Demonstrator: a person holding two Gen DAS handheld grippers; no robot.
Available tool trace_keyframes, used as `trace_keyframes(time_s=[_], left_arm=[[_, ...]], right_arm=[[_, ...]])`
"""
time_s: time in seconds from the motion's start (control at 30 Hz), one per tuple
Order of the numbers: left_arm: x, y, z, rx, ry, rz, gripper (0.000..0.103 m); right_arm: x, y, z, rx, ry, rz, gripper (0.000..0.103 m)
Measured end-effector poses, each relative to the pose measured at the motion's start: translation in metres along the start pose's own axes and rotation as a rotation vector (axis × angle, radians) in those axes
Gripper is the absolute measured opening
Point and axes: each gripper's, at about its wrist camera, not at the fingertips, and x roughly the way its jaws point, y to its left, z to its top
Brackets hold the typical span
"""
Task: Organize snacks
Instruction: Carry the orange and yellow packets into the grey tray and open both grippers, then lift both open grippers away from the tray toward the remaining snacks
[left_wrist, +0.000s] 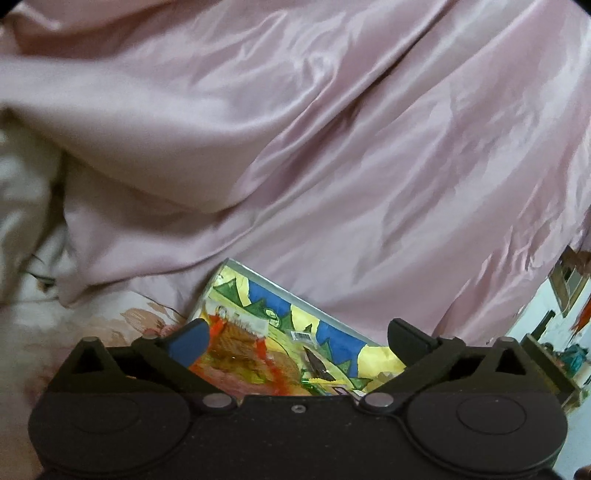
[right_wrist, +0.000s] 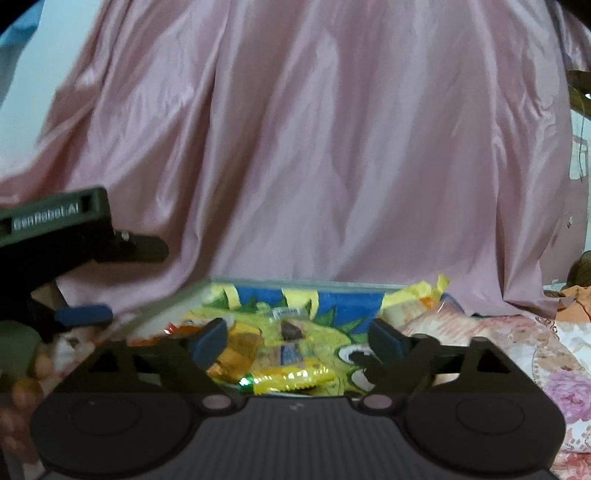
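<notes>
Right wrist view: with both the right gripper (right_wrist: 297, 338) and left gripper (right_wrist: 110, 280) released, loose snack packets (right_wrist: 288, 380) in the clear box (right_wrist: 295, 284) could be scattered by a careless nudge on the soft bed (right_wrist: 517, 350).

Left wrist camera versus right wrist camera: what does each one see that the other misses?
Only the left wrist view shows a white cloth and shelves at the far right. Only the right wrist view shows the left gripper from outside, a yellow packet and a flowered cover. Both show the tray with its cartoon print, the pink cloth behind it, and open jaws.
</notes>
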Motion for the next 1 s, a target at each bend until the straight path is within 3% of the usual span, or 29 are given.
trace_keyframes(time_s=[0.2, 0.33, 0.73, 1.0], left_arm=[[-0.045, -0.026, 0.006, 0.068, -0.027, 0.040, 0.102], [-0.074, -0.044, 0.001, 0.128, -0.043, 0.054, 0.102], [-0.152, -0.082, -0.049, 0.306, -0.014, 0.077, 0.102], [-0.197, -0.075, -0.084, 0.371, 0.033, 0.103, 0.102]], right_arm=[[-0.039, -0.010, 0.013, 0.043, -0.075, 0.027, 0.103], [-0.068, -0.017, 0.015, 0.051, -0.105, 0.038, 0.103], [-0.152, -0.044, 0.016, 0.046, -0.169, 0.041, 0.103], [-0.195, -0.058, 0.006, 0.061, -0.147, 0.054, 0.103]])
